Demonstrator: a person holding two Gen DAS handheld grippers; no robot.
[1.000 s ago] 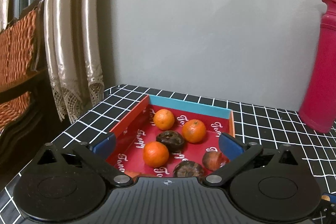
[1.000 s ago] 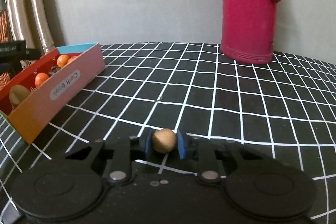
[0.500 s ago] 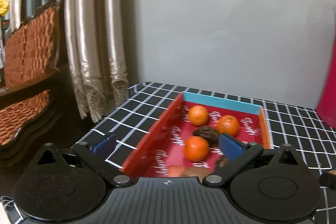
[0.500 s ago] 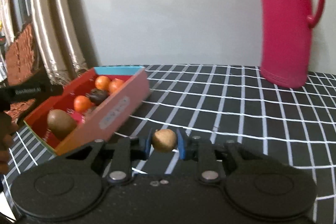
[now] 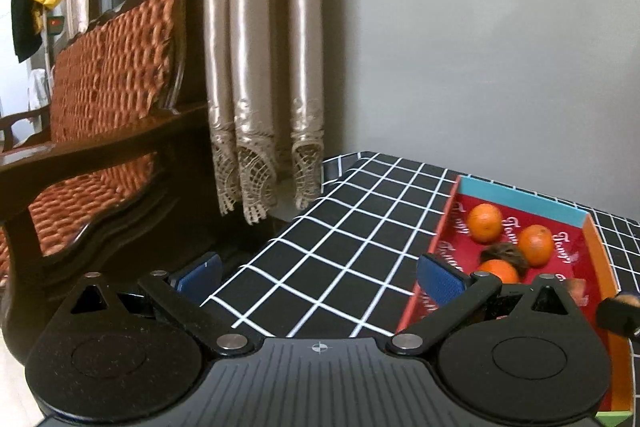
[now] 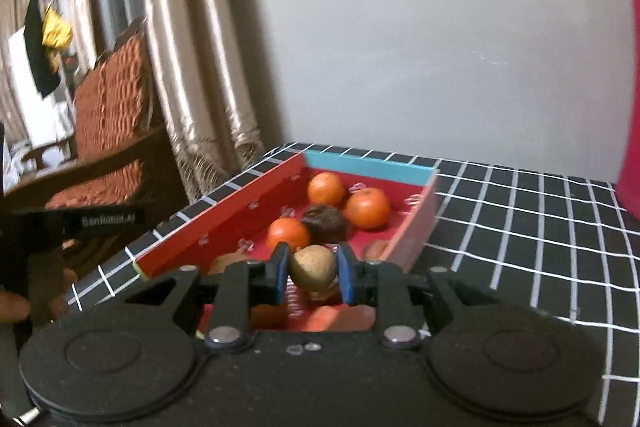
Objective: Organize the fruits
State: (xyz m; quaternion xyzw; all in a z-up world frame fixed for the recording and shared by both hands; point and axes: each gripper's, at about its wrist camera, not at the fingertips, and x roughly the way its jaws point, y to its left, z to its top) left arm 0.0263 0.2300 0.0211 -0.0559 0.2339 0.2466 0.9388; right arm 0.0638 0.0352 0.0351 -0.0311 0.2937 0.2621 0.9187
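Observation:
My right gripper (image 6: 313, 273) is shut on a small round brown fruit (image 6: 313, 267) and holds it over the near end of the red tray (image 6: 224, 223). Inside the tray lie three oranges (image 6: 367, 207) and a dark wrinkled fruit (image 6: 325, 223); more brownish fruit show partly behind the fingers. In the left wrist view my left gripper (image 5: 320, 277) stands open and empty over the checked tablecloth (image 5: 340, 251), left of the same tray (image 5: 520, 193). The right gripper's tip (image 5: 618, 311) pokes in at that view's right edge.
A tall pink jug (image 6: 632, 75) stands at the back right of the table. The table's left edge drops off toward beige curtains (image 5: 264, 67) and a wooden chair with an orange woven cushion (image 5: 100, 99). A hand holding the left gripper (image 6: 52, 227) shows at left.
My right gripper carried the brown fruit leftward from the bare tablecloth to above the tray. The left gripper, still open, swung left off the tray toward the table's edge.

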